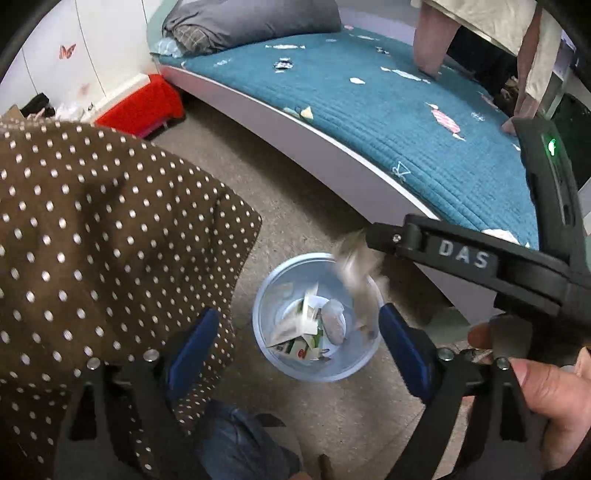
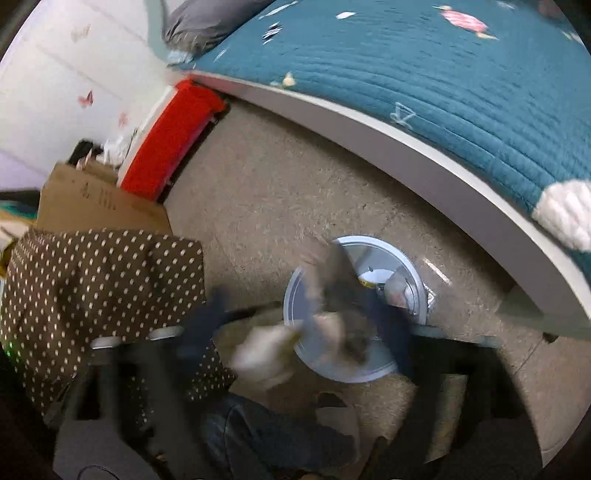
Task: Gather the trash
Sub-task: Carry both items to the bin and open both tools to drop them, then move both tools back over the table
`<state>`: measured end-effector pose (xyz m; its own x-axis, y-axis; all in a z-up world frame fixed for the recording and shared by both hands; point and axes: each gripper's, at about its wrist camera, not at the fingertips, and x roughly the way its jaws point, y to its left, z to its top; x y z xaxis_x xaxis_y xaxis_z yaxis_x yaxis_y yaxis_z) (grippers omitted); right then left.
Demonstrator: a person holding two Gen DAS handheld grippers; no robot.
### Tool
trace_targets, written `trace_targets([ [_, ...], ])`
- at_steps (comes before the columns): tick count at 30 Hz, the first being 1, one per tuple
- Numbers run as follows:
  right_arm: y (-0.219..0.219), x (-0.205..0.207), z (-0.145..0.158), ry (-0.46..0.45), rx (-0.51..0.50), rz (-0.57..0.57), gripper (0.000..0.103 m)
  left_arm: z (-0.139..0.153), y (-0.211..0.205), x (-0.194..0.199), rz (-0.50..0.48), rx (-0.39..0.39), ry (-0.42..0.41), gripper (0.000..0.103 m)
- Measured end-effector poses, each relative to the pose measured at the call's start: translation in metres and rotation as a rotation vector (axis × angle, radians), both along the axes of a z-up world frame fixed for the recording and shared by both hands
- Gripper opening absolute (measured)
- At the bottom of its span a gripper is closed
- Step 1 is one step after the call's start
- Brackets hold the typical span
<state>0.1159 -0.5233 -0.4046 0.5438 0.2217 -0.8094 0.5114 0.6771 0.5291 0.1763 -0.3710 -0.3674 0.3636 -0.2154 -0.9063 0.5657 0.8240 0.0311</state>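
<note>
A pale blue waste bin (image 1: 317, 369) stands on the speckled beige floor (image 1: 295, 206) near the bed (image 1: 406, 122), whose teal quilted cover carries scattered candy wrappers (image 1: 445, 120). A grey pillow (image 1: 251, 22) lies at its far end.

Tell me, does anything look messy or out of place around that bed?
Yes. Candy wrappers and paper scraps lie scattered over the teal bedspread, where litter does not belong. The pale blue bin on the floor already holds some trash, and blurred scraps are in mid-air above it.
</note>
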Motion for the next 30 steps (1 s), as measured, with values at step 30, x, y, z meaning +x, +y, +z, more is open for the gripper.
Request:
trace_targets([
  [30, 0.084, -0.111, 0.267, -0.301, -0.346, -0.091, 0.097, 0.227, 0.096, -0.114, -0.012, -0.332, -0.335, 0.093],
])
